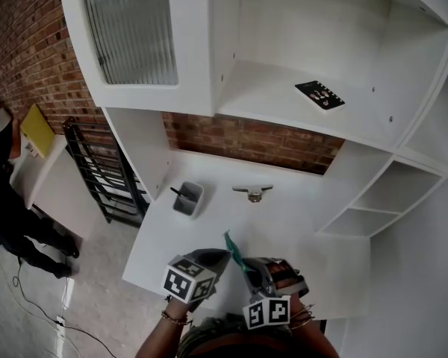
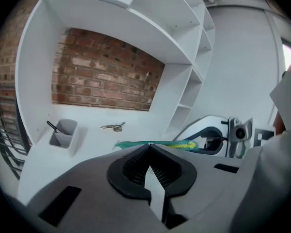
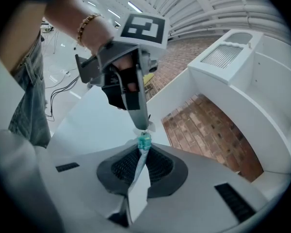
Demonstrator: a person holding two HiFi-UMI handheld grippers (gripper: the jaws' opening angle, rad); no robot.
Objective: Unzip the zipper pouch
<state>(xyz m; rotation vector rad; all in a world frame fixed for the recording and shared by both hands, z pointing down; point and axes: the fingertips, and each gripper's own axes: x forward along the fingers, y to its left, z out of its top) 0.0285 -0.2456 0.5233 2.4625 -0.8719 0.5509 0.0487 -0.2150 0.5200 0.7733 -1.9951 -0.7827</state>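
- My left gripper (image 1: pixel 224 255) is pressed together on the green zipper edge of the pouch (image 1: pixel 234 249). In the left gripper view, that edge runs left to right just past the meeting tips.
- My right gripper (image 1: pixel 247 268) pinches the pouch too. In the right gripper view, the pale body of the pouch (image 3: pixel 144 141) sits squeezed between the pads, with its green end poking out at the tips.
- The left gripper (image 3: pixel 142 125) comes down from above and meets that green end, so the two grippers are almost tip to tip.
- The pouch hangs in the air between them, over the near edge of the white desk (image 1: pixel 299 230).
- Farther back on the desk stands a grey cup (image 1: pixel 188 199) with a pen (image 1: pixel 178 192) in it.
- To the right of the cup, near the brick wall, lies a small metal piece (image 1: pixel 252 192).
- A black card (image 1: pixel 319 94) lies on the shelf (image 1: pixel 269 88) above.
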